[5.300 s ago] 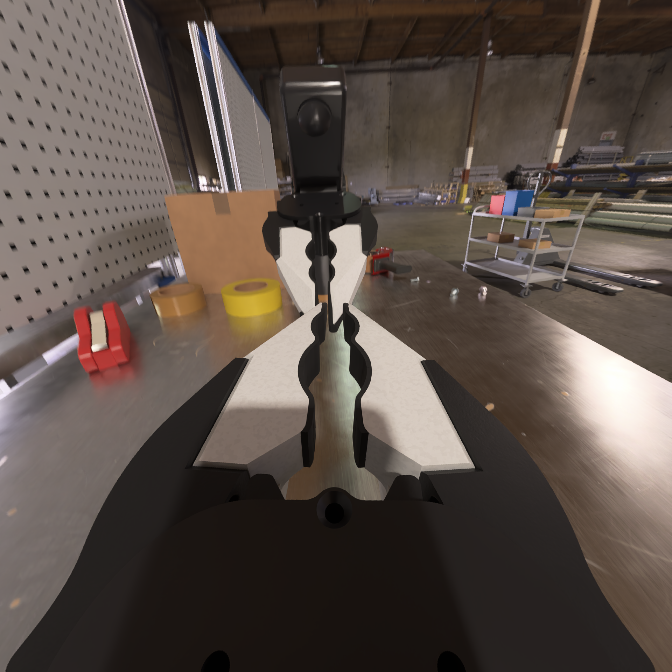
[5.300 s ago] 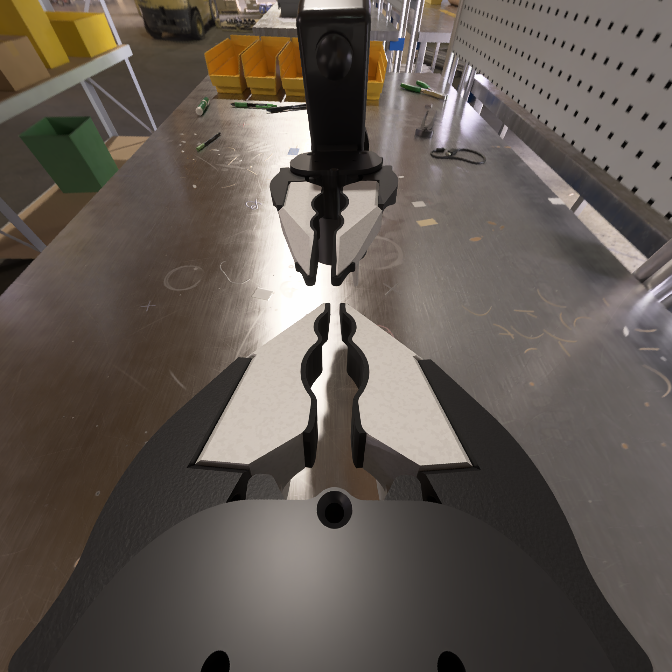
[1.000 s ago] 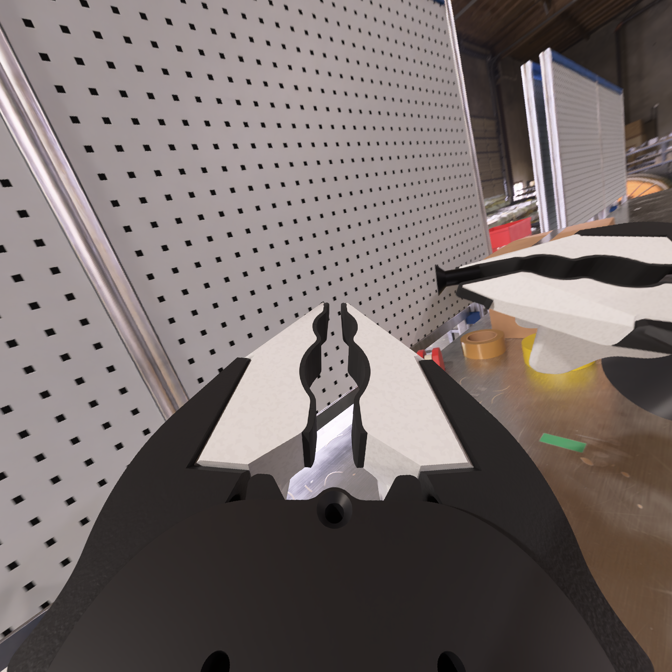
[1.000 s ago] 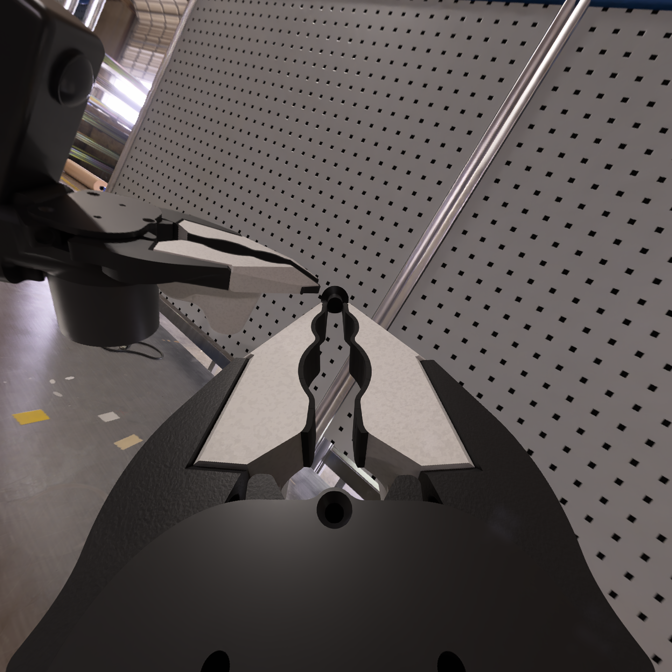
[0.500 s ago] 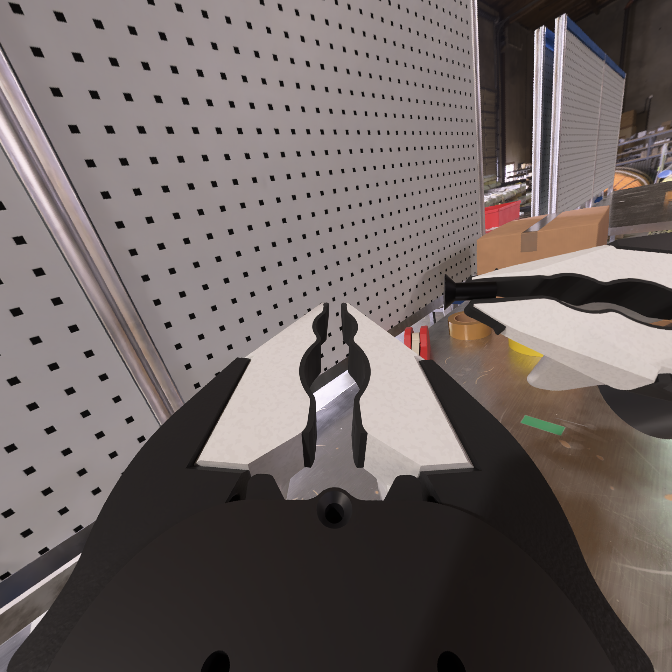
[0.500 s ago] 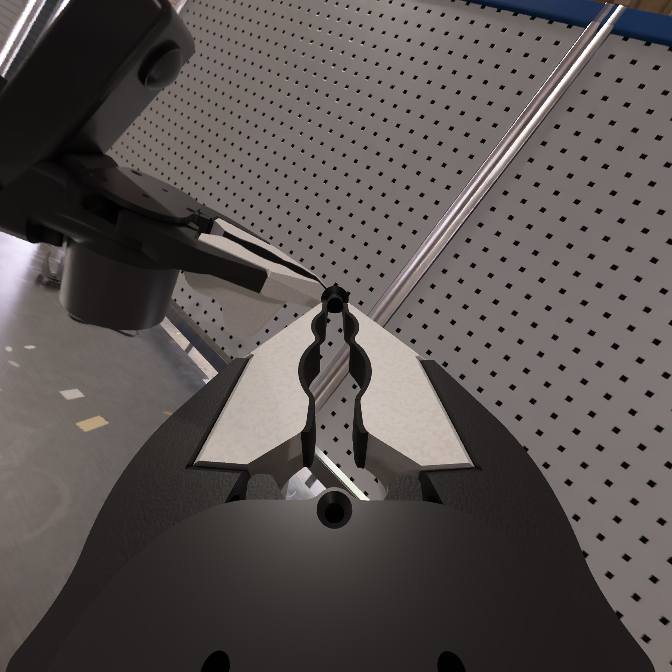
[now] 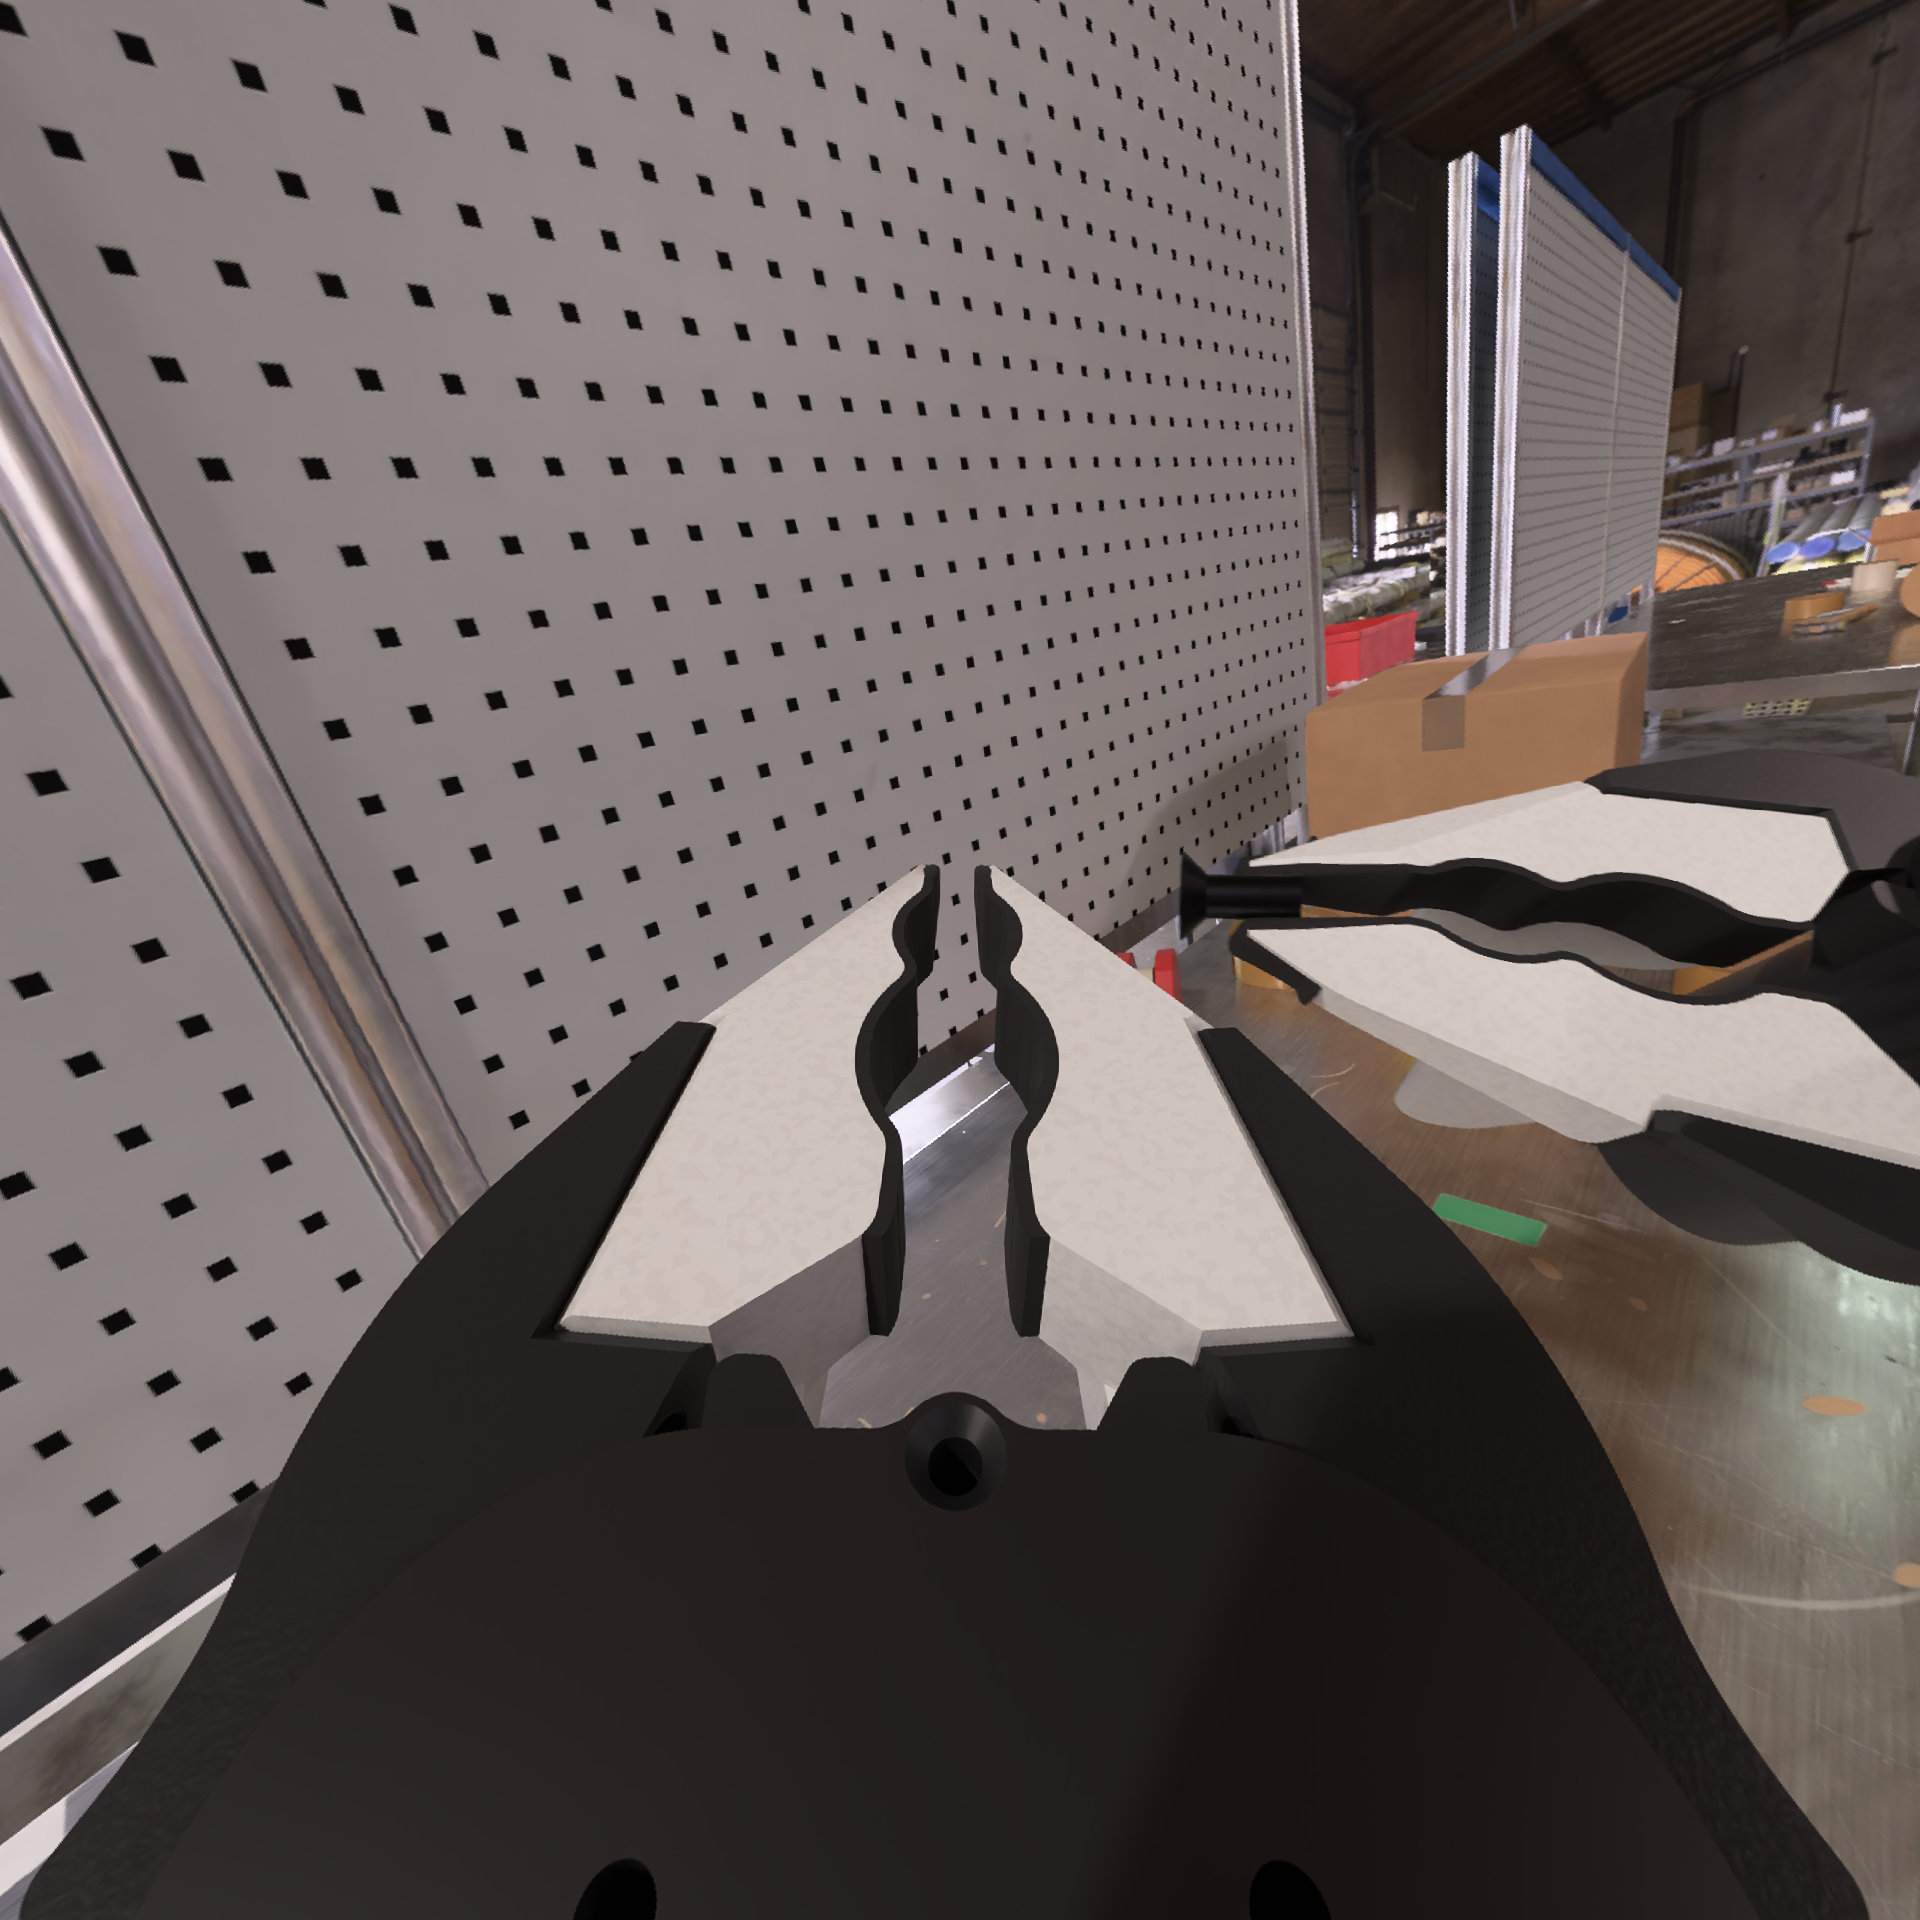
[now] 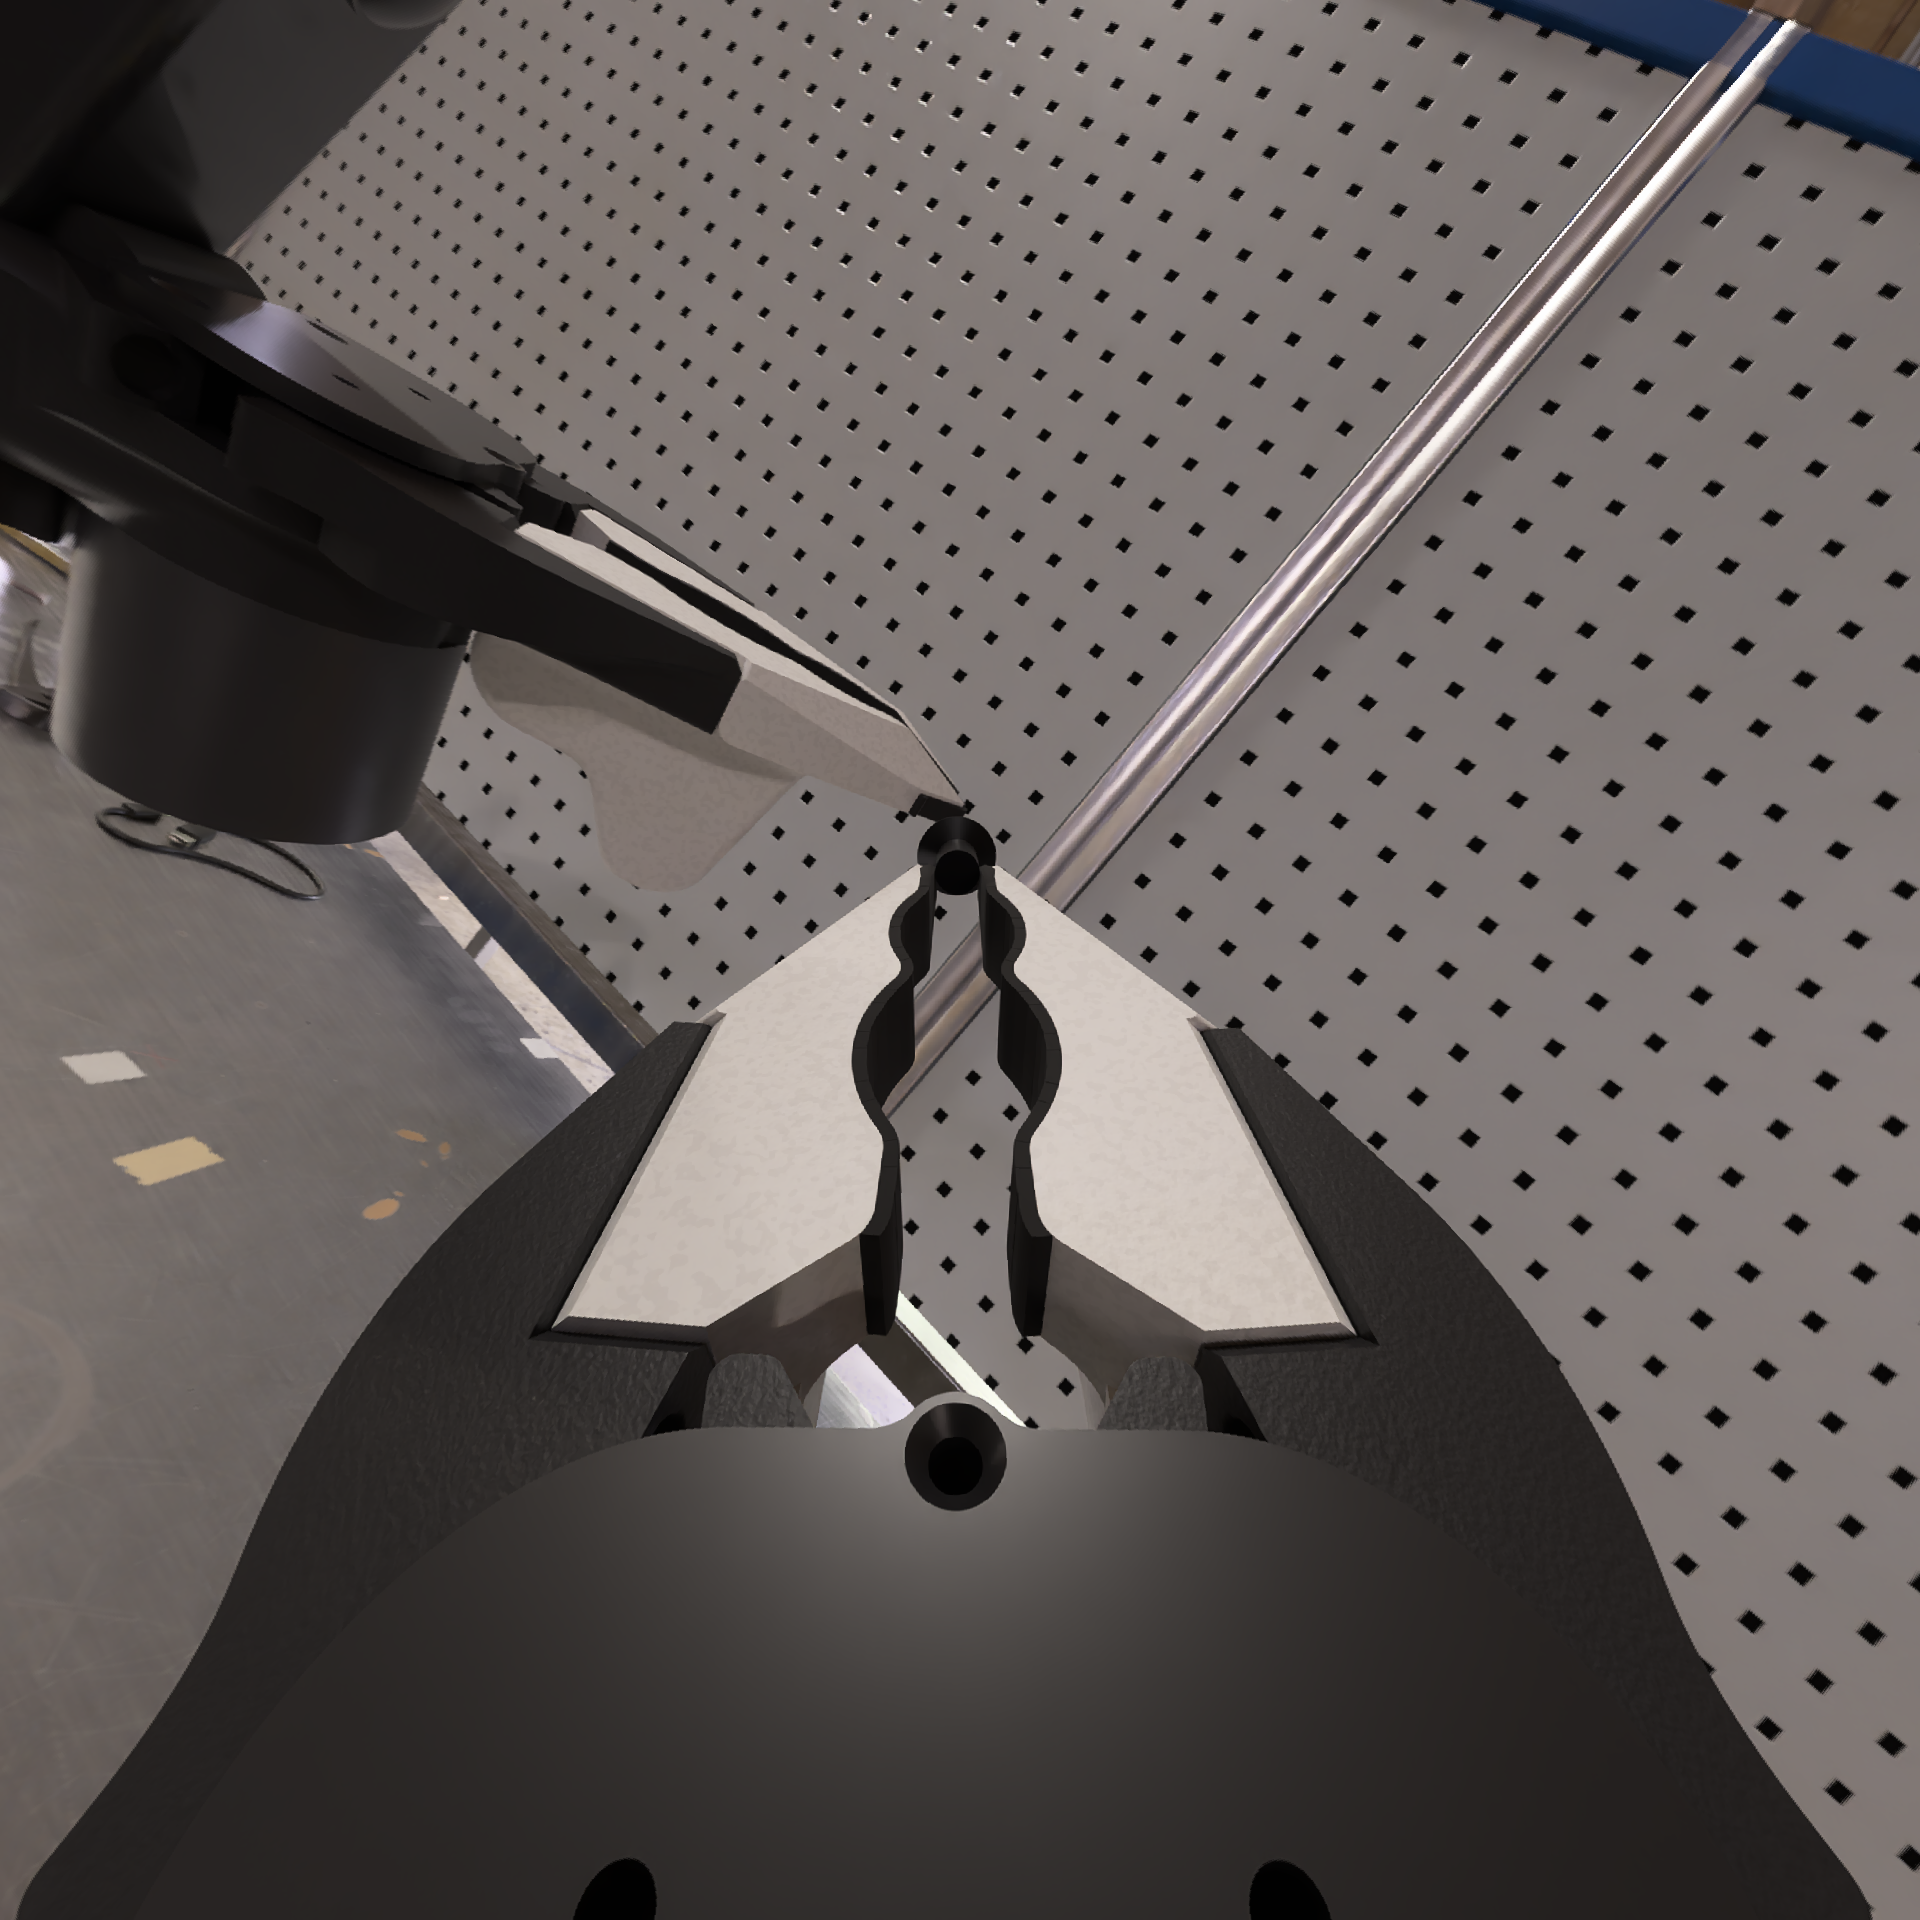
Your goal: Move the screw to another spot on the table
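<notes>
Right gripper clamped on black screw at fingertips, held above table, facing pegboard. Left gripper empty, jaws slightly apart, just beside screw.

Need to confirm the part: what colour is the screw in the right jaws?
Black; the screw shows best in the left wrist view.

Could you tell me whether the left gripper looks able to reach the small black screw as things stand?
Probably not yet: the small black screw is pinched in the right gripper, and the left gripper, jaws nearly shut, points past it at the grey pegboard.
</notes>
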{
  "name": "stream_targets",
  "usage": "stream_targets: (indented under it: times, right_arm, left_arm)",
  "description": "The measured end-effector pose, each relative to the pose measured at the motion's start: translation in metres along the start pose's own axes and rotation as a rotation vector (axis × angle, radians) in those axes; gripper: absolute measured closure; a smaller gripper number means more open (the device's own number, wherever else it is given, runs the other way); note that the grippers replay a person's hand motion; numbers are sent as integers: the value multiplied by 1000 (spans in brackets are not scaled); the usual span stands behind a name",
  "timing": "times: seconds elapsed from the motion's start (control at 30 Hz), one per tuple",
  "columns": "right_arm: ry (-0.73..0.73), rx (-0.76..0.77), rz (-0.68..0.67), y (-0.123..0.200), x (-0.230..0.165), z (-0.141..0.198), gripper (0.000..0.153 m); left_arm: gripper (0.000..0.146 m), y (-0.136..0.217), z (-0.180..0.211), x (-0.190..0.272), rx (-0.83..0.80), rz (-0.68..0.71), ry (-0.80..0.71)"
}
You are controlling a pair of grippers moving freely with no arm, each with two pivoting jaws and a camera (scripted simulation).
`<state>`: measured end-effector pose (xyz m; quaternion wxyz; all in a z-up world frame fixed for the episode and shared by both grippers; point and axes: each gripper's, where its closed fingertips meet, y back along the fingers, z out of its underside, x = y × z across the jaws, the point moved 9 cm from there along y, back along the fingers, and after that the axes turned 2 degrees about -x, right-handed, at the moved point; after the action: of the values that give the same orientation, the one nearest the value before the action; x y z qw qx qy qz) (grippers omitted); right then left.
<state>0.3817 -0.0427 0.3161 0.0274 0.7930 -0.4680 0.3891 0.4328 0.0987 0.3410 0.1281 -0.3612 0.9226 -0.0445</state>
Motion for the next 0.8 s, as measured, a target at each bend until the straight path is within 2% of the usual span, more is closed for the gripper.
stream_targets:
  times: [0.2,0.47,0.8]
  right_arm:
    - [43,5,32,-2,6,7,145]
    - [42,-19,-6,-4,9,15,145]
    - [82,-28,7,-1,16,16,145]
  left_arm:
    - [140,-8,5,9,-27,21,3]
    - [141,-13,6,19,15,71,65]
    - [142,-19,6,30,10,67,33]
